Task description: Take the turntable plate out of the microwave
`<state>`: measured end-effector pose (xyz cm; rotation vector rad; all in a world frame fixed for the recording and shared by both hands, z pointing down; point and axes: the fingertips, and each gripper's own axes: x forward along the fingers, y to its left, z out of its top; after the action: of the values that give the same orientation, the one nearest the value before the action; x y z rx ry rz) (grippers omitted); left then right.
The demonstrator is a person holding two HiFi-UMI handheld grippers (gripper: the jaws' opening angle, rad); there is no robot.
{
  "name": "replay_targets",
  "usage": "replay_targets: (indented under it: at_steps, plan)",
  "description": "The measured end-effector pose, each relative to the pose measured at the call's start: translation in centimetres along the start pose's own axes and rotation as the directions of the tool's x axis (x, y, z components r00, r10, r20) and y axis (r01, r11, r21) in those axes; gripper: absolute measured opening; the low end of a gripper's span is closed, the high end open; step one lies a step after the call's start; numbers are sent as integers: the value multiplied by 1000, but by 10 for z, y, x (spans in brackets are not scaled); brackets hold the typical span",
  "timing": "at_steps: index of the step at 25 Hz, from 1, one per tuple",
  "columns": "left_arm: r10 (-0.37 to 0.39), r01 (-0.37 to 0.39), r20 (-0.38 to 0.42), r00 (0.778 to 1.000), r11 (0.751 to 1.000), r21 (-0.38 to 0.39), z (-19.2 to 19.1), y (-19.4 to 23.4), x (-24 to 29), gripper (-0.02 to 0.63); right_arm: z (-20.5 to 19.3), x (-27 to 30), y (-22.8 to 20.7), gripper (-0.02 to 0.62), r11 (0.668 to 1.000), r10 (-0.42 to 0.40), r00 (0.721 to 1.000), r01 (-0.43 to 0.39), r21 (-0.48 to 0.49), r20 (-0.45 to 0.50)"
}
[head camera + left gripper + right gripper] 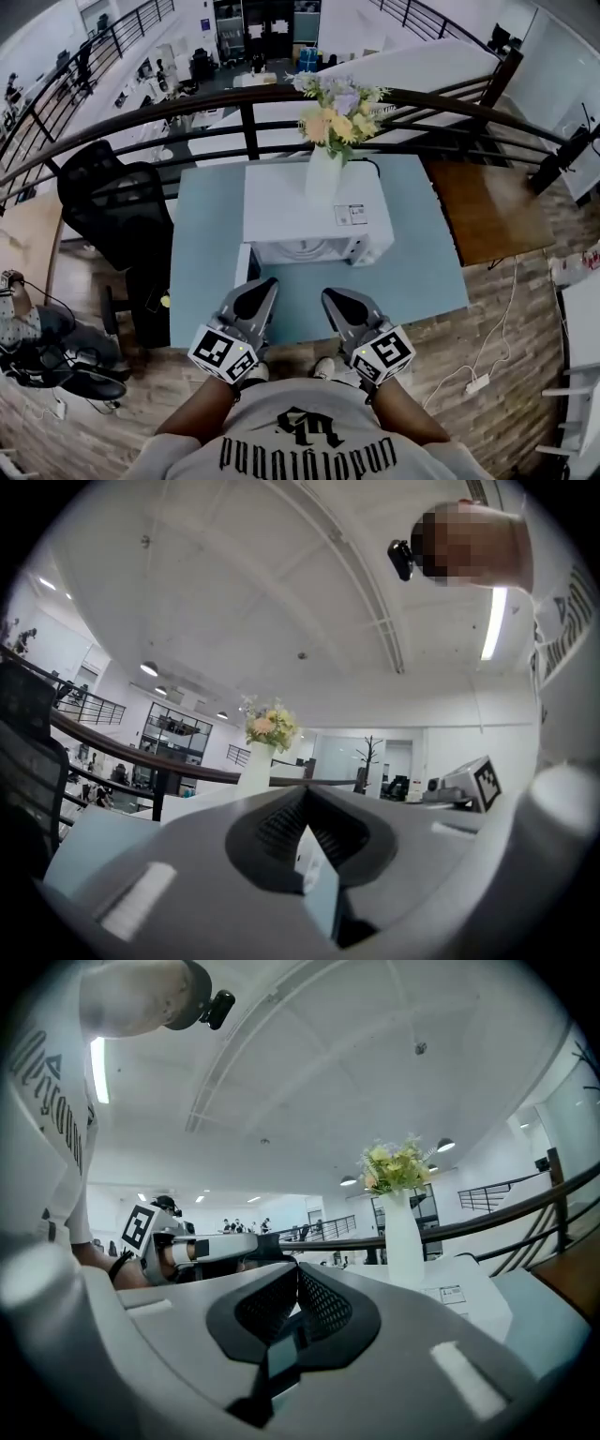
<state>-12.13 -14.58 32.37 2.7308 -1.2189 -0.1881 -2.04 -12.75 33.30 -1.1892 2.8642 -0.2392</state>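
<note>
A white microwave [314,211] stands on the light blue table [422,262], with a vase of flowers [323,169] on its top. Its door [246,265] seems swung open at the left. A round shape [300,251] shows in the opening; I cannot tell whether it is the turntable plate. My left gripper [265,286] and right gripper [330,298] hover side by side over the table's near edge. Both point at the microwave's front, shut and empty. The left gripper view shows shut jaws [305,799]. In the right gripper view the jaws [295,1274] are also shut, beside the microwave [459,1297].
A black office chair [108,202] stands left of the table and a wooden table [487,206] at its right. A dark railing [253,103] runs behind the microwave. A power strip [476,382] with its cable lies on the floor at the right.
</note>
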Motion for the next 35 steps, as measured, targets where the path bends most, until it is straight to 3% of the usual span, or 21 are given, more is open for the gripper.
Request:
replay_targets:
  at_steps: [7,13,35]
  plan:
    - [116,-116,4,993,992,47,-23,-21,26,49,0,-27,-44,5,997,69,998,-68,35,-11]
    - [151,-150,-13,988,988,45,-39,-30,43,49,-21,-34,-67,8,993,85,996,-83,88,-30]
    - [224,-224,-62,973,975,7,-125,48,81,49,-149,44,-117,60,958,103,967,-34,283,-235]
